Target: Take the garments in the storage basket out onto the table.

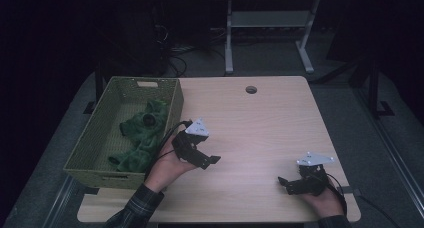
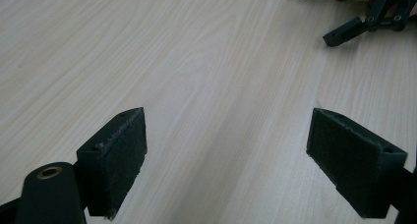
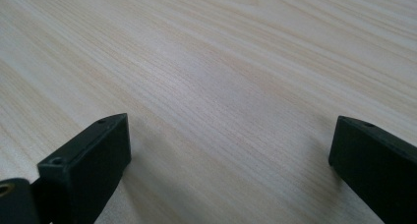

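Gaping empty, both tongs, left, right, green cloth bunched, shape unclear

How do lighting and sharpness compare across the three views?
High view: dim and soft, surroundings nearly black, the green plush toy in the basket lacks detail. Left gripper view: bright, wood grain crisp, mild sheen mid-table. Right gripper view: evenly lit, near pads slightly soft.

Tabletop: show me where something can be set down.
The table is bare from the green basket to its right edge, most widely between the round hole and the two grippers. The basket is crowded: a green plush toy lies inside.
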`<action>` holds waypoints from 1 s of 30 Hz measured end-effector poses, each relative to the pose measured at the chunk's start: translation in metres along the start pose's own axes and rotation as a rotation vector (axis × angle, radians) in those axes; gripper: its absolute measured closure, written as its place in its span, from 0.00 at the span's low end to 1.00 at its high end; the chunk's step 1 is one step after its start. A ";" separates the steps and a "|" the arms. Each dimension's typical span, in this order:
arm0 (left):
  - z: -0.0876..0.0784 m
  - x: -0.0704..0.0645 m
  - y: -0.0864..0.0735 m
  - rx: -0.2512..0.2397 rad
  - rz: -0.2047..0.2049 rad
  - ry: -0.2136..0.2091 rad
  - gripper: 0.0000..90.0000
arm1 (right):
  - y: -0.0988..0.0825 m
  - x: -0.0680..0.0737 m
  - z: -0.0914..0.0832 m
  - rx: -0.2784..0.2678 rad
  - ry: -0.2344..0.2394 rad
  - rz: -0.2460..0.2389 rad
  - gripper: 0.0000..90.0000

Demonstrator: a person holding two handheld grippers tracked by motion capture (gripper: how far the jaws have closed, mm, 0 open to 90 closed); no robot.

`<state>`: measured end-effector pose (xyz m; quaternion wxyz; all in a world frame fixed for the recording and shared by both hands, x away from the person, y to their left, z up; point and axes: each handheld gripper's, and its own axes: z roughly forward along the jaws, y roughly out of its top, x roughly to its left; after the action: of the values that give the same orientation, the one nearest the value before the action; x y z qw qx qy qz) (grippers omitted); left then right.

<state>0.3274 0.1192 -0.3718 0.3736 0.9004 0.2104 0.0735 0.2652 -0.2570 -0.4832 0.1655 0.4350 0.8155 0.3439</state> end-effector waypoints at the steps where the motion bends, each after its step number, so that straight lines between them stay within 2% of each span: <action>1: -0.002 0.001 0.001 -0.002 -0.002 0.001 0.16 | 0.000 0.000 0.000 0.000 0.000 -0.001 0.02; 9: -0.020 0.011 0.005 -0.012 -0.025 0.017 0.21 | 0.000 0.000 0.000 -0.001 0.000 -0.001 0.02; 14: -0.031 0.018 0.006 -0.034 -0.041 0.022 0.24 | 0.000 0.000 0.000 0.000 0.000 -0.002 0.02; 23: -0.051 0.033 -0.003 -0.048 -0.091 0.064 0.28 | 0.000 0.000 0.000 -0.001 0.000 -0.002 0.02; 30: -0.066 0.044 -0.013 -0.063 -0.133 0.087 0.36 | 0.000 0.000 0.000 0.000 0.000 -0.001 0.02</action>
<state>0.3436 0.1894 -0.3350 0.3963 0.8683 0.2831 0.0941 0.2652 -0.2570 -0.4832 0.1658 0.4345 0.8158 0.3439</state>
